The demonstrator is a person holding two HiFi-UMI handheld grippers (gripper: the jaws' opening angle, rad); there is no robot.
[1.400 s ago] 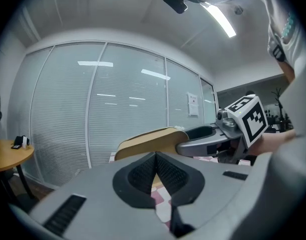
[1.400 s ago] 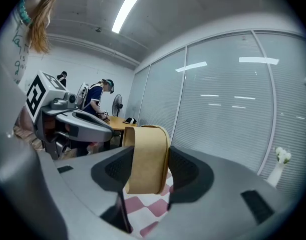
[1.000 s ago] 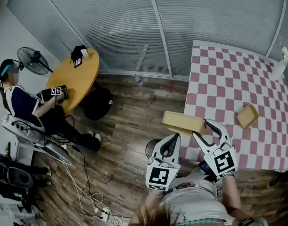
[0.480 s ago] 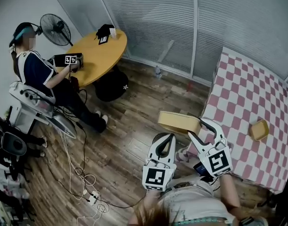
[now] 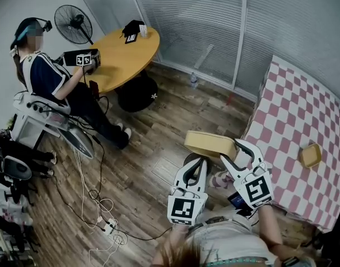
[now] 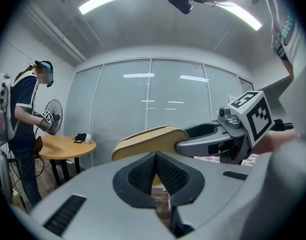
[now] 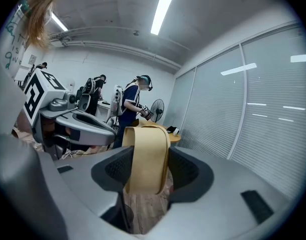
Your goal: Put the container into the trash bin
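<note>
A tan oblong container [image 5: 210, 144] hangs above the wood floor, with my right gripper [image 5: 232, 151] shut on its near end. In the right gripper view the container [image 7: 147, 159] stands on edge between the two pads [image 7: 185, 170]. My left gripper [image 5: 200, 162] is just left of it, lower, shut and holding nothing; in its own view the left gripper's [image 6: 156, 170] pads meet, and the container [image 6: 147, 139] shows beyond them. A dark round bin rim [image 5: 187, 159] peeks out under the left gripper, mostly hidden.
A pink checked table [image 5: 292, 115] stands at the right with a small tan tray [image 5: 310, 154] on it. Farther left are a round wooden table [image 5: 122, 57], a seated person [image 5: 47, 82], a fan [image 5: 72, 22] and floor cables [image 5: 97, 216]. Blinds cover the glass wall.
Both grippers and the container have swung left, away from the checked table and out over the wood floor. The grip on the container is unchanged.
</note>
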